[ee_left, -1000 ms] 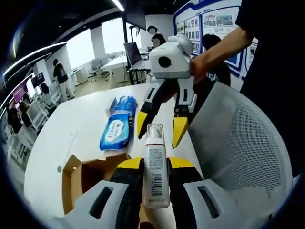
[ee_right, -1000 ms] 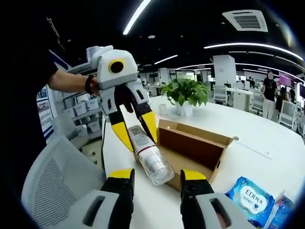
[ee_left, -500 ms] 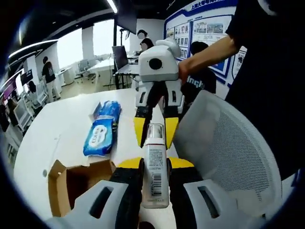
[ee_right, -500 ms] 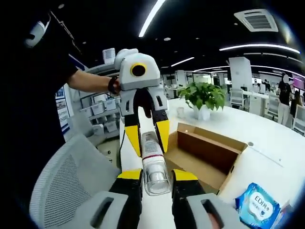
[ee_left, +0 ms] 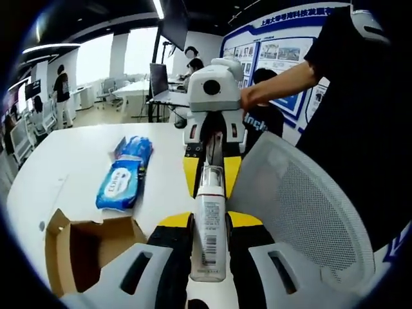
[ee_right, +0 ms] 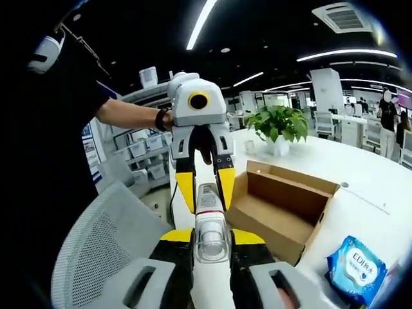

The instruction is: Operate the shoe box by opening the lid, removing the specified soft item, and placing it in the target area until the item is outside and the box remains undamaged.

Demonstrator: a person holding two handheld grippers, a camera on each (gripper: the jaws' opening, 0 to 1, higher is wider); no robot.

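Note:
A white bottle (ee_left: 209,248) with a barcode label is held level in the air between both grippers, above the table edge. My left gripper (ee_left: 209,222) is shut on its base end. My right gripper (ee_left: 210,172) faces it and is shut on the clear cap end. In the right gripper view the clear cap of the bottle (ee_right: 212,239) sits between the jaws of my right gripper (ee_right: 212,237), and my left gripper (ee_right: 206,187) holds the far end. The open cardboard shoe box (ee_left: 71,248) (ee_right: 283,206) rests on the white table (ee_left: 71,161).
A blue wet-wipes pack (ee_left: 119,180) (ee_right: 357,264) lies on the table beyond the box. A grey mesh chair (ee_left: 309,206) (ee_right: 96,238) stands right under the grippers. A potted plant (ee_right: 278,122) sits at the table's far end. A person's arm (ee_left: 283,80) holds the right gripper.
My right gripper moved in from open beside the bottle, lined up with it and shut on its cap end. The left gripper kept its hold throughout.

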